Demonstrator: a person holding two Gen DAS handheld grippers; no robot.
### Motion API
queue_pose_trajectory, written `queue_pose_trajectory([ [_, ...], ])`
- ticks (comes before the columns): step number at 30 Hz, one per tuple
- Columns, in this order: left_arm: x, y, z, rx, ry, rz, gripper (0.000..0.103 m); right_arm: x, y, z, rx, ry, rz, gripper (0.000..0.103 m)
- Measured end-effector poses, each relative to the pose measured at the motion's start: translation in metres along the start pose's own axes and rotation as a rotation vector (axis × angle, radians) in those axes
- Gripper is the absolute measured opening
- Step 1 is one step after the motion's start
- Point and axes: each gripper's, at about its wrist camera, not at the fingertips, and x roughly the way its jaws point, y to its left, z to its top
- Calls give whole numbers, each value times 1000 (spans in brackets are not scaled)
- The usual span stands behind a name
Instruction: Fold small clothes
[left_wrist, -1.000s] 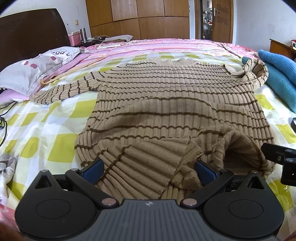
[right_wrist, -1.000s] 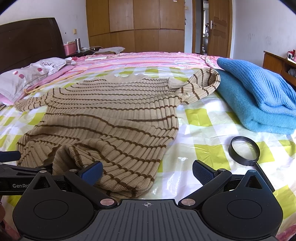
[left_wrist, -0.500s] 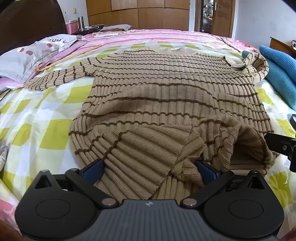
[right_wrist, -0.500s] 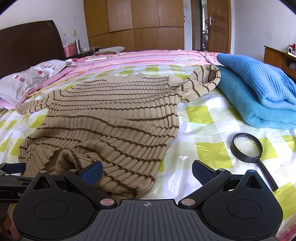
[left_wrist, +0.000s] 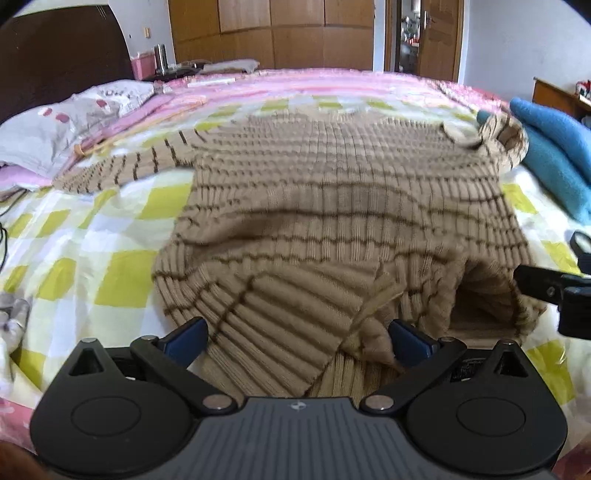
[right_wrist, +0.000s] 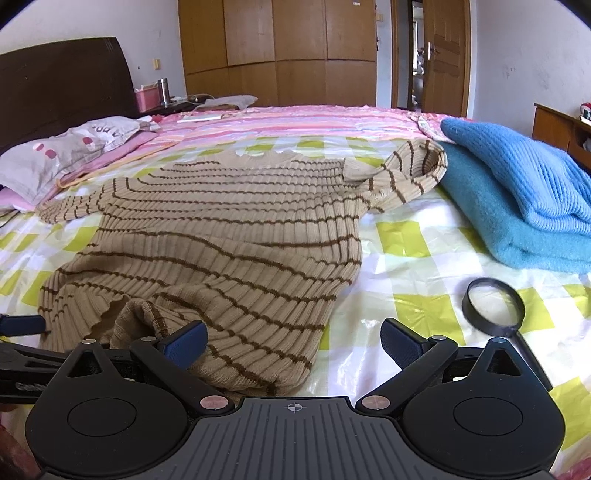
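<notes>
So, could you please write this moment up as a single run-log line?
stage: fold start | left gripper: open, straddling striped sweater hem | right gripper: open at hem corner | magnifying glass: beside sweater

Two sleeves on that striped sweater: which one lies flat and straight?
The sleeve toward the pillow lies straight on the bed. The other sleeve, beside the blue knit, is curled up into a loop.

Hem lifted and pushed forward.
The left gripper (left_wrist: 297, 334) carried the bunched hem of the tan brown-striped ribbed sweater (left_wrist: 343, 221) further up the bed, and the right gripper (right_wrist: 293, 341) edged along beside it.
</notes>
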Motion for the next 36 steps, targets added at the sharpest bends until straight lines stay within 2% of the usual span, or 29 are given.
queue_pose_trajectory([
  [7, -17, 6, 30, 18, -94, -33, 103, -4, -10, 21, -15, -50, -2, 97],
  [12, -1, -3, 59, 41, -126, -72, 103, 15, -28, 48, -11, -58, -37, 90],
  [17, 23, -16, 83, 53, -131, -104, 103, 42, -39, 77, -73, -71, -52, 82],
  [21, 44, -24, 98, 56, -129, -119, 103, 72, -42, 101, -178, -95, -84, 80],
  [22, 50, -25, 102, 54, -126, -122, 103, 81, -42, 106, -202, -94, -93, 78],
  [24, 61, -28, 109, 48, -119, -129, 103, 101, -42, 117, -253, -85, -105, 67],
  [27, 75, -30, 116, 47, -112, -131, 103, 126, -40, 128, -324, -89, -133, 63],
  [34, 99, -32, 127, 55, -103, -140, 103, 175, -37, 134, -524, -90, -167, 60],
  [36, 103, -33, 127, 52, -98, -152, 103, 186, -36, 132, -576, -73, -160, 51],
])
